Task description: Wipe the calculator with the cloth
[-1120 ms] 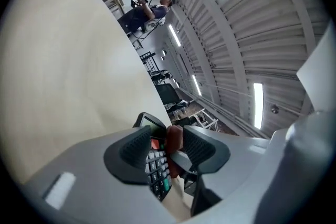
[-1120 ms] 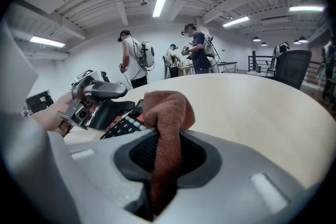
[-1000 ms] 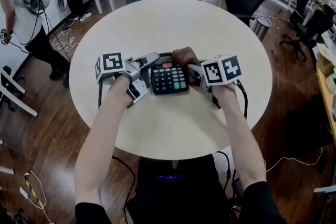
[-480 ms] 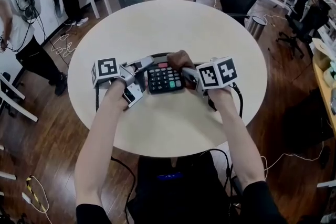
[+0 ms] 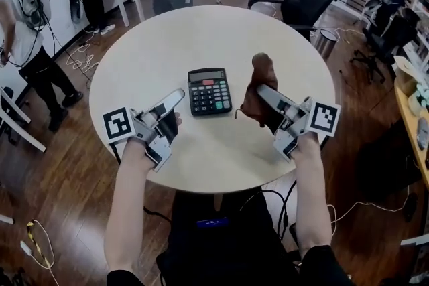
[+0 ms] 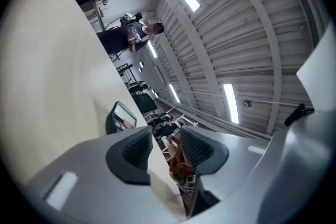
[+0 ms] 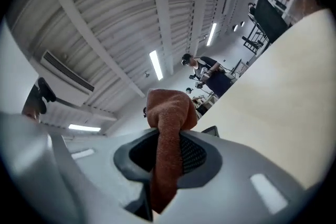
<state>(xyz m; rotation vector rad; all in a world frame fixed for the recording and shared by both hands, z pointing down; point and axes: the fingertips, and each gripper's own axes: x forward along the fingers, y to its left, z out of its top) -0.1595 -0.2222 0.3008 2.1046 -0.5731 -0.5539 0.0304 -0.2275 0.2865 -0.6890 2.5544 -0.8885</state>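
hand-held gripper (image 7: 167,156) pads partly behind cloth (image 7: 168,108)

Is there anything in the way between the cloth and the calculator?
No, nothing visible is. The right gripper holds the cloth up just right of the calculator, with only bare table between them.

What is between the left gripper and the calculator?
Nothing: only bare table separates the left gripper from the calculator, as the head view shows.

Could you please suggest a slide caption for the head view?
Right gripper grips a brown cloth beside the calculator on a round table; the open, empty left gripper flanks its other side.
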